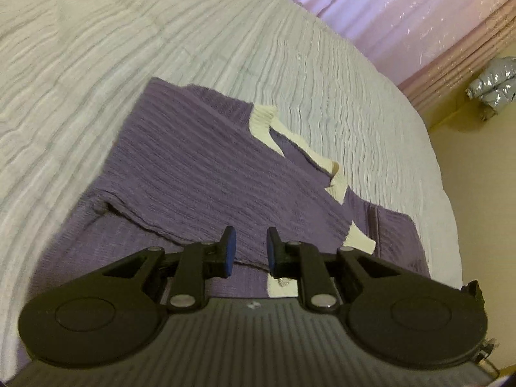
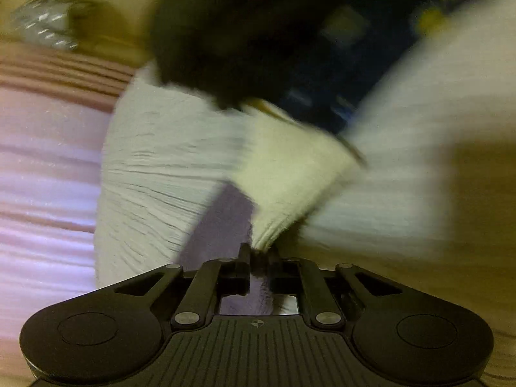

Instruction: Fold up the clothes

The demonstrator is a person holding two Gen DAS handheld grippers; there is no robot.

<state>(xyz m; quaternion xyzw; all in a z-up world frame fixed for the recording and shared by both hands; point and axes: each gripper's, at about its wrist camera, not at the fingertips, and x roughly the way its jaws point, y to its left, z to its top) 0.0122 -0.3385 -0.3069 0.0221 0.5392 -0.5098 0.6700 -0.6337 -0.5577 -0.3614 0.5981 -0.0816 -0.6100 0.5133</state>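
A purple knit sweater (image 1: 200,167) with cream trim (image 1: 262,117) lies partly folded on the bed's pale ribbed cover (image 1: 96,48). My left gripper (image 1: 251,251) hovers open over the sweater's near part, nothing between its blue-padded fingers (image 1: 229,251). In the blurred right wrist view, my right gripper (image 2: 259,253) is shut on the sweater's cream hem (image 2: 290,177), which fans out from the jaws, with purple knit (image 2: 222,222) beside it. The other gripper, a dark blurred shape (image 2: 258,38), crosses the top of that view.
A pink pleated bed skirt or curtain (image 1: 403,16) runs along the far side of the bed. A silver padded garment (image 1: 493,87) lies on the yellowish floor (image 1: 477,177) past the bed's right edge. The bed cover extends widely to the left.
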